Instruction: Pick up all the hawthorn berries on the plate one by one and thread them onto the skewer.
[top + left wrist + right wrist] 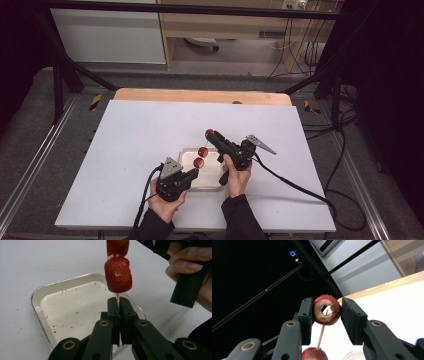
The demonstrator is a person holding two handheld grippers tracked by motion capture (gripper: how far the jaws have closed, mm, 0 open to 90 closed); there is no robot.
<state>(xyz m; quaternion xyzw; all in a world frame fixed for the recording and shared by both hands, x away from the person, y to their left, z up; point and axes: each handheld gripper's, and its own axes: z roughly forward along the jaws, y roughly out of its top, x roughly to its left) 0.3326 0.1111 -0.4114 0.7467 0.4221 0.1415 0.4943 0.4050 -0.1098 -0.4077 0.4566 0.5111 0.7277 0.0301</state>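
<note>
No writing can be read. At centre frame in the high view, the left gripper [119,315] has its jaws clamped on a thin wooden skewer [118,297] carrying two pitted red fruits [118,273] above a shallow metal tray [45,291] (speckled with red crumbs). The right gripper [326,311] squeezes a hollow, ring-shaped red fruit [326,310] over the skewer's tip, above the white table [135,125].

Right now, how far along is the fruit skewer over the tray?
Done: two red fruit pieces sit threaded on the thin wooden skewer. In hand: left gripper clamps the stick; right gripper holds a cored red ring at its tip. Left: sliding it down above the metal tray.
</note>
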